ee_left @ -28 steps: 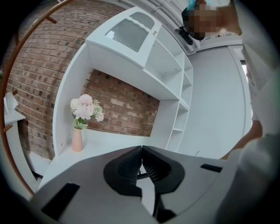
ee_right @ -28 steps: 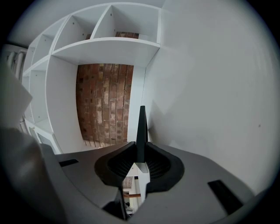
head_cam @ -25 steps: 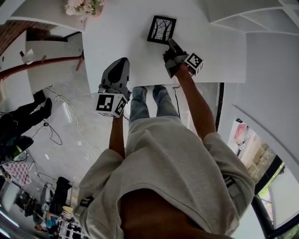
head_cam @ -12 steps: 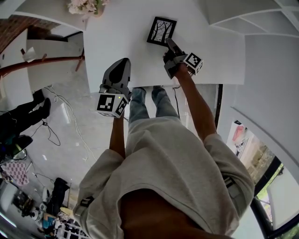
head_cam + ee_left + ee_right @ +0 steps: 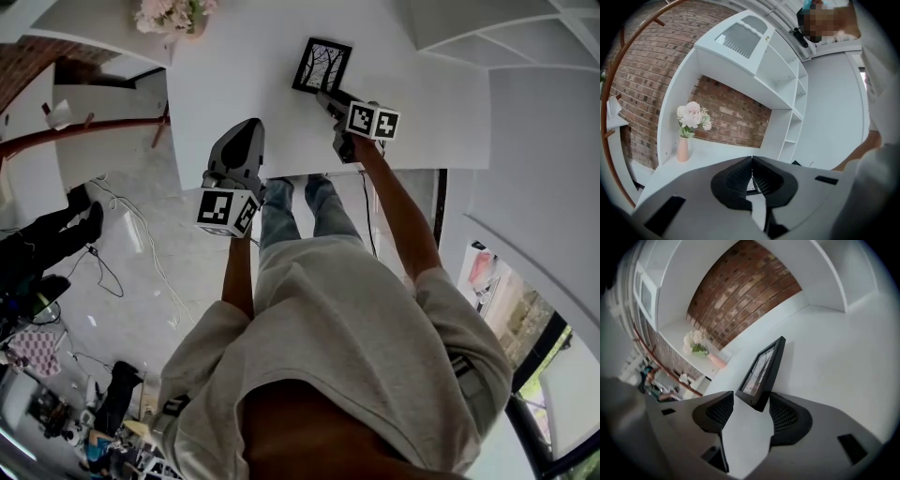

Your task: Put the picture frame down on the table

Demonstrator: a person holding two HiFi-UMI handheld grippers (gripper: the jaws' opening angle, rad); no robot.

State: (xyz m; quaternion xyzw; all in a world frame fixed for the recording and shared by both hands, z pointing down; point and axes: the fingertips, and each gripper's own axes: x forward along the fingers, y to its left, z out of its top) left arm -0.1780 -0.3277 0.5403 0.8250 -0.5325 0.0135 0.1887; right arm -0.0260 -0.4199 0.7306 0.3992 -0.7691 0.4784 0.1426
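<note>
My right claw [image 5: 750, 401] has just been opening to free the frame [image 5: 323, 64], which lies on the table [image 5: 422, 103], one corner loose between wide jaws, while my left claw [image 5: 751, 161] waits closed and empty.

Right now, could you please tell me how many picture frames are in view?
1: the picture frame is on the white table, straight ahead of the person. No other shows; some may be hidden.
</note>
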